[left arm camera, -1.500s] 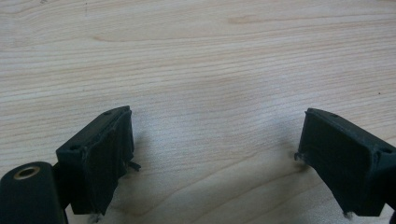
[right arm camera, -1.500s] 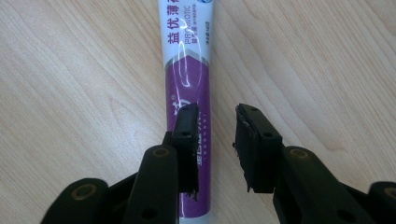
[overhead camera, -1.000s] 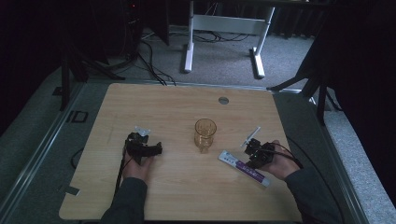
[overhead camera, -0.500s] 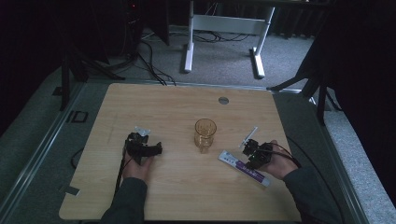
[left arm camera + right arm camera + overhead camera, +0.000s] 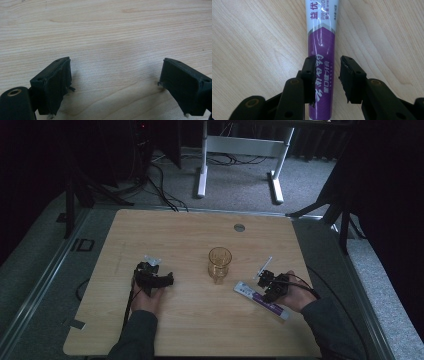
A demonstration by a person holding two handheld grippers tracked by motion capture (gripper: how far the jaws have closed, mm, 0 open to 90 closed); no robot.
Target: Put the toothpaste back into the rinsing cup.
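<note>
A purple and white toothpaste tube (image 5: 322, 37) lies flat on the wooden table (image 5: 190, 235), right of centre in the high view (image 5: 245, 290). My right gripper (image 5: 327, 75) straddles its purple part. Its jaws have just been opening: the left pad (image 5: 310, 75) is at the tube's edge and a small gap separates the right pad from the tube. In the high view that gripper (image 5: 265, 281) rests low over the tube, held by a hand. My left gripper (image 5: 115, 80) stands wide open over bare wood, at the table's left (image 5: 152, 277).
An amber drinking glass (image 5: 219, 264) stands upright at the table's middle, just left of the tube's white end. A round cable hole (image 5: 239, 227) sits near the far edge. White desk legs (image 5: 202, 165) and cables lie on the floor beyond.
</note>
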